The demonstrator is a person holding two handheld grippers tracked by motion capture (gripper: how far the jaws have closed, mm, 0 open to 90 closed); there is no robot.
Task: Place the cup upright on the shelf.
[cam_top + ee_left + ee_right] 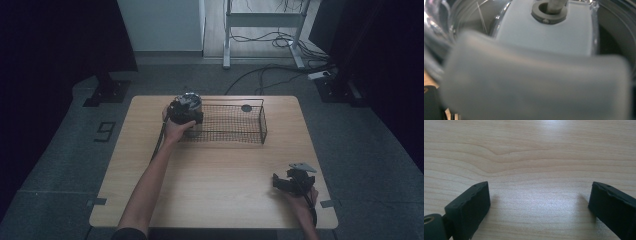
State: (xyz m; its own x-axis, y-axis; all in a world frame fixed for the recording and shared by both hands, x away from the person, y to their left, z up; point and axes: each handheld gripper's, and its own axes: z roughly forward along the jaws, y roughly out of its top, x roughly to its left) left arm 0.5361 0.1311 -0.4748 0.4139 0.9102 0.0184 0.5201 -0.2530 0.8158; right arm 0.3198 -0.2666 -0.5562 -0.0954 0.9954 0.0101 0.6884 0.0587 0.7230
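Note:
My left gripper (186, 117) is at the left end of a black wire basket (263, 120), shut on a clear plastic bowl (190, 100) that it holds at the basket's rim. In the left gripper view the bowl (544, 32) is very close, with a white centre and a grey shaft (554, 5). A blurred grey handle (536, 85) crosses the view and hides the jaws. My right gripper (276, 181) rests near the table's front right corner. It is open (539, 202), with bare wood between its wide-set jaws.
The wooden table (215, 170) stands on grey floor. A dark round disc (246, 108) shows at the basket's far side. Behind the table are a white desk frame (262, 20) and loose cables (280, 40). A floor mark reads 9 (105, 131).

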